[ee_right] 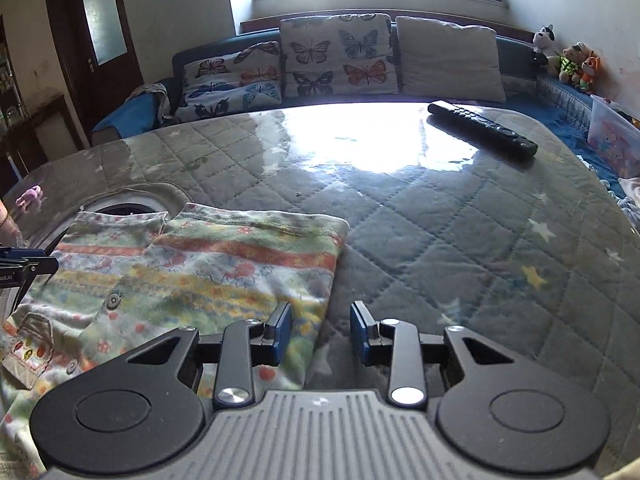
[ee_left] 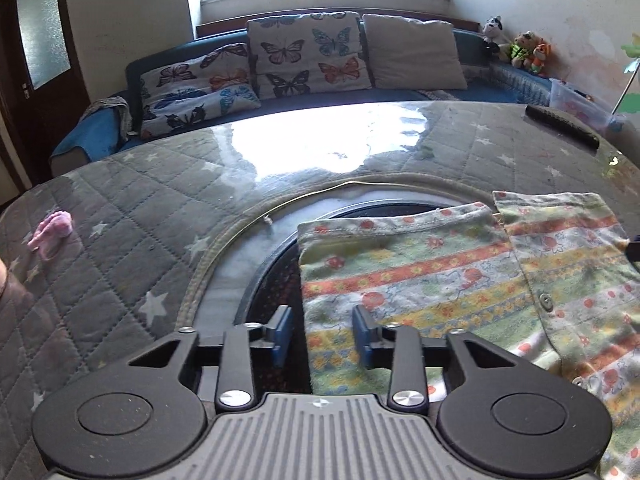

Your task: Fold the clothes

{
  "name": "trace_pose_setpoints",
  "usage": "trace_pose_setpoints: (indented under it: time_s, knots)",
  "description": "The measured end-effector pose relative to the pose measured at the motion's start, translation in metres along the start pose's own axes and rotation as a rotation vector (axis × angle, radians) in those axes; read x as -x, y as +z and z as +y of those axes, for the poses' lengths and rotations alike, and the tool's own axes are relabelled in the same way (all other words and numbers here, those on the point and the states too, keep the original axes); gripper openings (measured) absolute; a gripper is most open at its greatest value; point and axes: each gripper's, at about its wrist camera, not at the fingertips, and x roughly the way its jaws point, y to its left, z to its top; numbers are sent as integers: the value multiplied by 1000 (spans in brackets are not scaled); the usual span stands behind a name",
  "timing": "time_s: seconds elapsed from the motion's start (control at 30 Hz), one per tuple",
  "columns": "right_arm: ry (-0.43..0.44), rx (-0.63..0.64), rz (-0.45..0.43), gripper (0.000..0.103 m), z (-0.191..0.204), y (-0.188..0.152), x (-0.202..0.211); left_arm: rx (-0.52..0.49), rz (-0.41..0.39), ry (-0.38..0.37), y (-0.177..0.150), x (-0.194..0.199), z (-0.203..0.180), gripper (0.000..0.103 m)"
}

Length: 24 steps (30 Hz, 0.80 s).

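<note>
Where frames crop it, garment (ee_right: 224,264) lies half-seen.

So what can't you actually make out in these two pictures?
- Striped floral cotton garment: near end cut off by the frame and the left claw body, both views.
- Small pink cloth lump: too blurred to identify.
- Glossy quilted grey table cover: window glare washes out its far part.

A glossy worktop (ee_right: 400,208) covered by a grey quilted star-print cloth (ee_right: 460,240) carries a striped floral garment (ee_right: 224,264) at 8 o'clock, a black remote control (ee_right: 482,131) at 1 o'clock and a small pink item (ee_left: 52,229) at far left.
</note>
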Motion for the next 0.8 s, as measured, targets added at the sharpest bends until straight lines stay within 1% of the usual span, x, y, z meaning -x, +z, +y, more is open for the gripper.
trace_pose_setpoints:
  time_s: [0.03,0.07,0.1,0.17,0.2,0.27,0.37,0.47,0.53,0.6,0.63,0.67,0.7,0.8]
  knots:
    - [0,3,1,30,2,2,-3,-2,-4,-8,0,-1,0,13]
    - [1,7,2,24,4,4,-7,-6,-10,-6,0,-2,-1,9]
    - [1,10,3,16,6,6,-10,-11,-17,0,0,-3,-2,7]
    - [2,17,5,8,10,11,-17,-16,-33,19,1,-2,-3,2]
    - [2,21,6,6,12,13,-21,-18,-41,29,2,-2,-3,2]
    - [2,29,6,6,15,16,-26,-29,-67,59,4,0,-4,2]
    - [3,45,-4,6,23,28,-39,-25,-74,85,11,-4,0,2]
    - [0,53,-7,8,27,35,-49,-18,-75,110,18,-9,4,2]
    - [-6,64,-10,11,28,39,-54,-9,-53,115,20,-13,7,2]
    - [-4,82,-14,13,31,39,-48,-11,-52,122,16,-11,7,7]
    - [-2,91,-15,14,32,39,-44,-18,-56,119,14,-7,5,7]
    - [5,100,-17,19,34,37,-40,-28,-62,112,12,-2,3,7]
    - [12,112,-19,26,38,35,-34,-38,-67,105,9,3,0,7]
    - [53,166,-15,33,55,25,-15,-88,-89,67,-1,20,-12,7]
